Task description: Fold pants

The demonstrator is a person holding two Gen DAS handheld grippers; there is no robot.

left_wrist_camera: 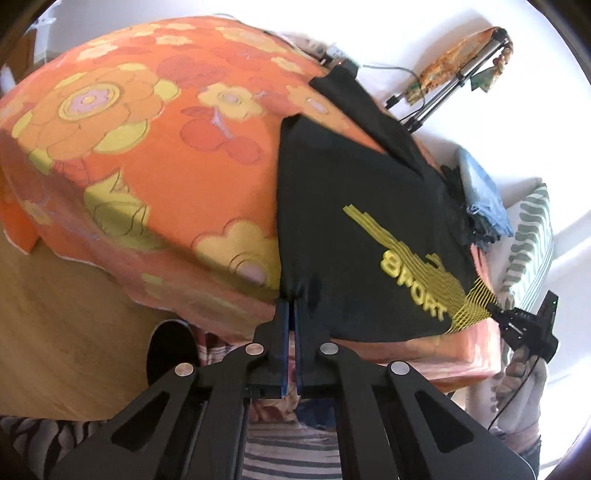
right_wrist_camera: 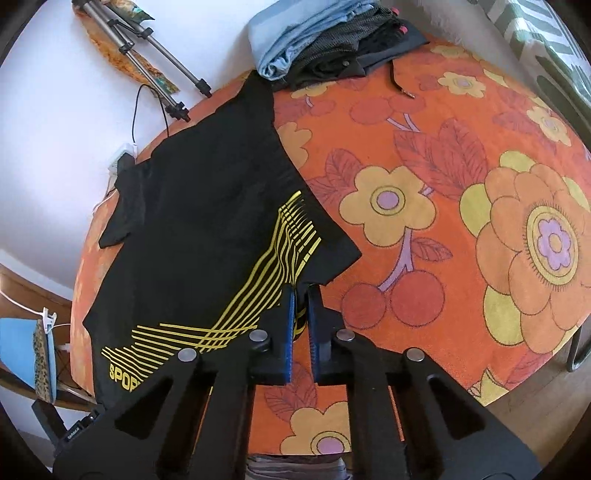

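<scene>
Black sport shorts with yellow stripes and "SPORT" lettering lie spread on an orange floral cloth. My left gripper is shut on their near left corner at the cloth's front edge. In the right wrist view the same shorts lie to the left. My right gripper is shut on the striped hem corner nearest me. My right gripper also shows in the left wrist view at the shorts' right corner.
The orange floral cloth covers a table. A pile of folded clothes, light blue and black, sits at the far edge. A tripod lies on the white floor beyond. A striped cushion is at the right.
</scene>
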